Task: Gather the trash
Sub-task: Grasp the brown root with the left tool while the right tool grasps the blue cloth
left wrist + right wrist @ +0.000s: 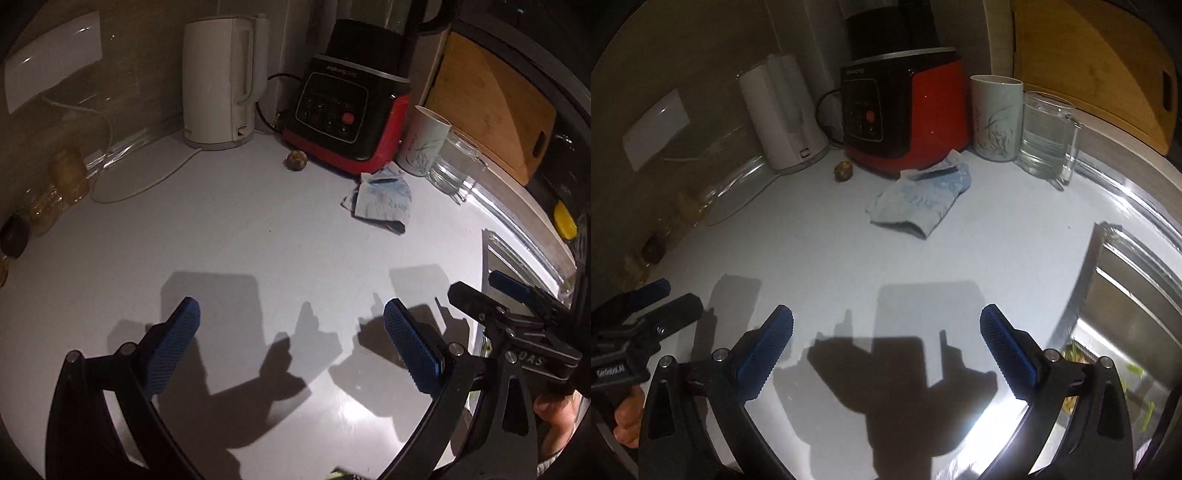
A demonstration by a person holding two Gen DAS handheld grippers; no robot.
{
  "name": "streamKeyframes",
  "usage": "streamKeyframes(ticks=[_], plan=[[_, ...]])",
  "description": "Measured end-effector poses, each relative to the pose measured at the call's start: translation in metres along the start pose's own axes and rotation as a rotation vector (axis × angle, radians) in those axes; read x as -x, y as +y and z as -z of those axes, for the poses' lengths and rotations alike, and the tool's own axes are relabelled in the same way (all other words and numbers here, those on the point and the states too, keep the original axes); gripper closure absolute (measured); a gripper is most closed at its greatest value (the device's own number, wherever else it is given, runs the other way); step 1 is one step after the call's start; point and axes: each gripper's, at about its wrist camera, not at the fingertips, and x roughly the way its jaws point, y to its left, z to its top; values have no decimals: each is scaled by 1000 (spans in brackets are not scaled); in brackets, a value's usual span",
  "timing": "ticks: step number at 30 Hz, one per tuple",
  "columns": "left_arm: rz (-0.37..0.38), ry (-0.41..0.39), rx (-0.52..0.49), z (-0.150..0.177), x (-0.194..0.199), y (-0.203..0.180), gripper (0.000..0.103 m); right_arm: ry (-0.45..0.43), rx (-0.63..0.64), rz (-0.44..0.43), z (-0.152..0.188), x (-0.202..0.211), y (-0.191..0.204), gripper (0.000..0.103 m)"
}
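Note:
A crumpled white-and-blue wrapper (382,197) lies on the white counter in front of the red-and-black blender base; it also shows in the right wrist view (919,201). A small brown round scrap (295,160) sits by the blender's front corner, and appears in the right wrist view (843,170). My left gripper (291,312) is open and empty, low over the counter, well short of both. My right gripper (886,317) is open and empty too, beside the left one. The right gripper shows at the left view's right edge (491,286).
A white kettle (221,81), the blender (347,110), a patterned cup (995,118) and a glass mug (1047,134) stand along the back. A wooden cutting board (491,107) leans at the right. A steel sink (1126,321) with green scraps lies right. Jars (66,177) stand at the left.

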Motion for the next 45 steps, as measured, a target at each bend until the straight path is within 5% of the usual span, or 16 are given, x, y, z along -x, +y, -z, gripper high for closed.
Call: streamKeyframes(ticks=[6, 13, 19, 23, 45], plan=[[-49, -2, 23, -39, -54, -1, 8, 28, -39, 29, -68, -92, -29, 3], [-77, 3, 41, -57, -85, 6, 8, 82, -68, 81, -89, -146, -33, 3], [-96, -1, 4, -73, -107, 3, 8, 99, 10, 100, -91, -161, -18, 38], [-80, -3, -18, -81, -117, 1, 8, 105, 14, 55, -93, -163, -16, 80], [1, 89, -61, -155, -236, -2, 14, 69, -20, -62, -73, -114, -36, 84]])
